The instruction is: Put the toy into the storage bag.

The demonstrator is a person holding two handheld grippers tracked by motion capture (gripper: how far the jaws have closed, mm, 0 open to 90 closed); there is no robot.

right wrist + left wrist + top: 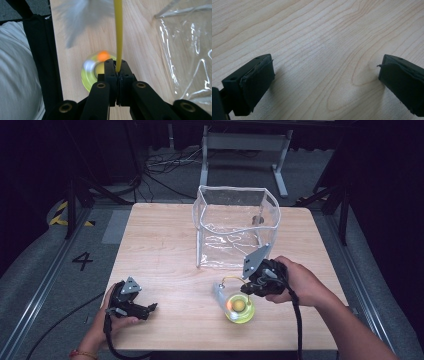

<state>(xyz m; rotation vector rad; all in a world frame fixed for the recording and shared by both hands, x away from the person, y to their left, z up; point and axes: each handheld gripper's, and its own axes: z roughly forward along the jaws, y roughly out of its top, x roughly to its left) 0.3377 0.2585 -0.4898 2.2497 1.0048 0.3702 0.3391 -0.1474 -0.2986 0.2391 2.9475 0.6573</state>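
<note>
Right tongs [117, 71]: clamped on a yellow stick [118, 32] above the round yellow toy [239, 307].
Left tongs [324, 80]: apart, low over bare table [165, 250].
Feather [75, 17]: blurred, perhaps on the stick.
Clear bag [235, 227]: upright behind the toy.

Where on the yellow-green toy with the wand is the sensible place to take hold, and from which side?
The thin yellow wand rising from the round base, taken from above. The base is low, wide and flat on the table, poor for two narrow jaws, whereas the wand fits between them. The right gripper is already shut on it just above the base; the left gripper is open over bare wood.
</note>
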